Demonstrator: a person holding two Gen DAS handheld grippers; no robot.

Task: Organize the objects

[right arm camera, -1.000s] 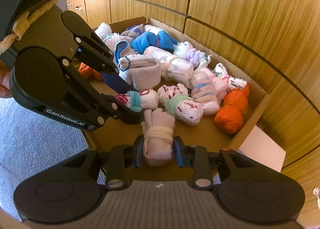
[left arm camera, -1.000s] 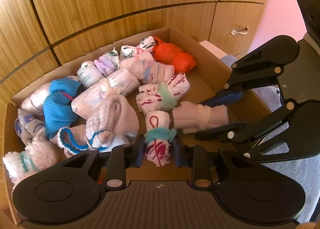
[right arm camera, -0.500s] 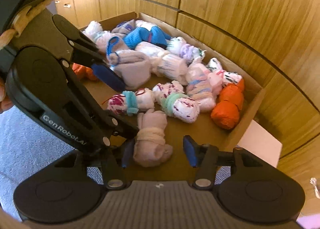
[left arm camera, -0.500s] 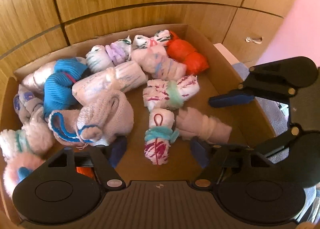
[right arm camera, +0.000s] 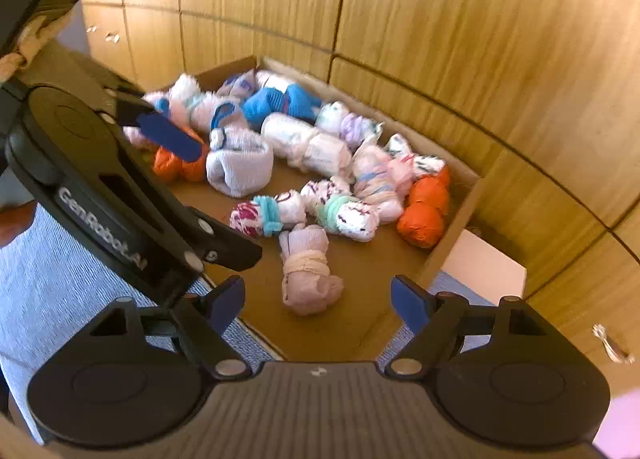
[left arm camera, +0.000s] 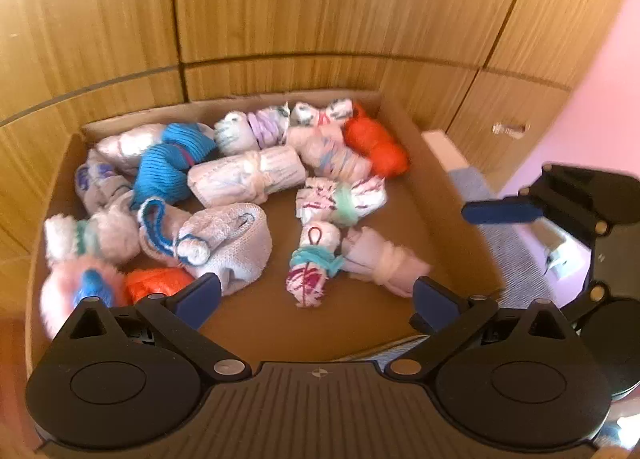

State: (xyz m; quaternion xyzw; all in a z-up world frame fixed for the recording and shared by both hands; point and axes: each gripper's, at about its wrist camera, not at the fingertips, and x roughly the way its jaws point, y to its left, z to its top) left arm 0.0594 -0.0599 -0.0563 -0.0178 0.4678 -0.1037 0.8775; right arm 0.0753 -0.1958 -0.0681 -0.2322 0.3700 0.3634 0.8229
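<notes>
sock bundles (left arm camera: 312, 271) lie loose on bare floor by cardboard box (left arm camera: 436, 195) wall.

Matte black plastic throughout the left gripper (left arm camera: 316, 301): ribbed central deck, round hubs either side, silver rivets at the linkage pivots, blue pads (left arm camera: 199, 296) on the fingertips. Same build on the right gripper (right arm camera: 318, 301). White "GenRobot.AI" lettering along one linkage arm.

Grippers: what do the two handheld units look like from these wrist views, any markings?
Both are matte black plastic. The left gripper and right gripper have a ribbed body, two round discs, silver pivot pins, angular linkage arms and dark blue pads on the fingers. White "GenRobot.AI" lettering runs along the left unit's arm in the right wrist view.
</notes>
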